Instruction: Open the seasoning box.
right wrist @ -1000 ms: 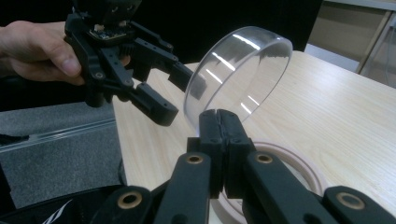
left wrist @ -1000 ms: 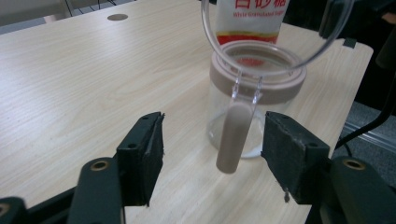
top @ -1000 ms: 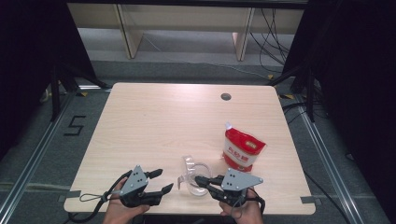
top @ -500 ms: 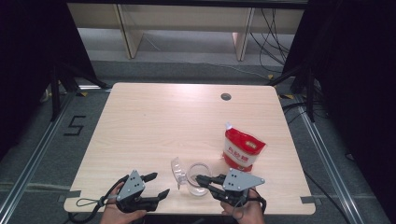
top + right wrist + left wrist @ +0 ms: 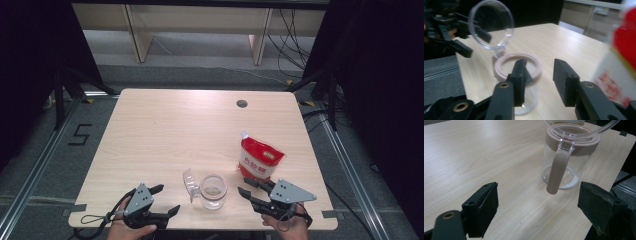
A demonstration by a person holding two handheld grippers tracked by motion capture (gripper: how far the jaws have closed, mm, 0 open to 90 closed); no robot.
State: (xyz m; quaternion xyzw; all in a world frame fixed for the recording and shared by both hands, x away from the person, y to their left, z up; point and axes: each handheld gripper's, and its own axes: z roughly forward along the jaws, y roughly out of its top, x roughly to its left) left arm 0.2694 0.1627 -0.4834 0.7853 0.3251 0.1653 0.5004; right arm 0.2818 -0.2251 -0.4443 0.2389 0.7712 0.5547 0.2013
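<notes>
- The jar (image 5: 213,191) stood near the table's (image 5: 165,130) front edge, between the two grippers, with its clear lid (image 5: 189,181) flipped open and upright on the left side.
- It looked like glass or hard plastic: stiff, smooth, probably slippery and breakable, and light, with only a thin layer of white powder at the bottom.
- The pink collar (image 5: 574,145) or the body just below it seemed the safest place to grip; the hinged lid and its dangling clasp (image 5: 556,172) looked too flimsy.
- The left gripper (image 5: 162,202) had just been opening; its jaws stood wide, with nothing between them.
- The right gripper (image 5: 242,191) had also just been opening, about halfway, holding nothing, clear of the jar.
- The red pouch (image 5: 260,159) stood just behind the right gripper; its print was too blurred to read.
- Whether the pouch spout was open could not be told.
</notes>
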